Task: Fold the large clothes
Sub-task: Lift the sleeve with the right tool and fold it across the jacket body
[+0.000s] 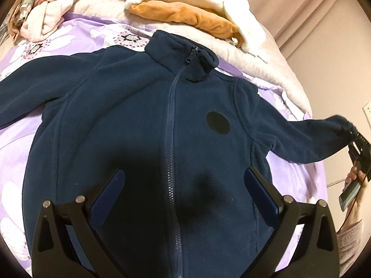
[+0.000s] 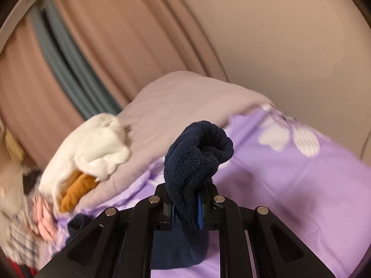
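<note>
A navy fleece jacket (image 1: 139, 115) lies face up on the bed, zipped, with its collar at the far end and a round black patch (image 1: 218, 122) on the chest. My left gripper (image 1: 184, 173) hangs open over the lower front of the jacket, one blue pad on each side of the zipper and nothing between them. The jacket's right-hand sleeve (image 1: 301, 139) stretches out to the bed's edge. There my right gripper (image 1: 357, 143) is shut on its cuff. In the right wrist view the bunched cuff (image 2: 197, 153) sticks up out of the right gripper (image 2: 187, 192), lifted off the sheet.
The purple floral sheet (image 1: 14, 150) covers the bed. A white fleece over an orange garment (image 1: 190, 16) lies on a pale quilt beyond the collar. Pink clothes (image 1: 46, 18) are piled at the far left. A person's hand (image 1: 354, 176) holds the right gripper. Curtains (image 2: 116, 46) hang behind the bed.
</note>
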Demonstrator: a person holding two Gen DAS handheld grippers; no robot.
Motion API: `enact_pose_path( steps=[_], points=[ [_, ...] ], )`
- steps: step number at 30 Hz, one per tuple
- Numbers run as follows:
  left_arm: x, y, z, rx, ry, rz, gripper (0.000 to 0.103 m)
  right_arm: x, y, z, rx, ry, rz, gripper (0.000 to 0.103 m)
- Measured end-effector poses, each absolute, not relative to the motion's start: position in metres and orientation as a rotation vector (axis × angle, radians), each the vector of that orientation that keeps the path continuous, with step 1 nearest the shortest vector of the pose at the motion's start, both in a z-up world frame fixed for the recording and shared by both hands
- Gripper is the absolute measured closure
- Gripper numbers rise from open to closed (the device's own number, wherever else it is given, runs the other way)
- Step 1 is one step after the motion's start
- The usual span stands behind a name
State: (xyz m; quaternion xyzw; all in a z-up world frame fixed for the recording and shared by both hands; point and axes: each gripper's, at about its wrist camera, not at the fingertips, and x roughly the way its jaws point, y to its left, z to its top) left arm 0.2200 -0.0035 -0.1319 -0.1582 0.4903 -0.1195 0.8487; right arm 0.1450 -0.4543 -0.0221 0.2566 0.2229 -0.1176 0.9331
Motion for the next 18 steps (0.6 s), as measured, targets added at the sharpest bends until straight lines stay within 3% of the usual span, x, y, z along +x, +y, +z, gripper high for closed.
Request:
enact_pose_path(
  steps=[12, 18],
  points=[
    [0.195, 0.063, -0.105, -0.397, 0.977, -0.196, 0.0, 0.205, -0.288, 0.037, 0.209, 0.489, -0.058, 0.087],
    [0.187, 0.1, -0.105, -0.411, 0.967, -0.163, 0.0, 0.235, -0.203, 0.035, 0.093, 0.518, 0.028, 0.087]
  ],
)
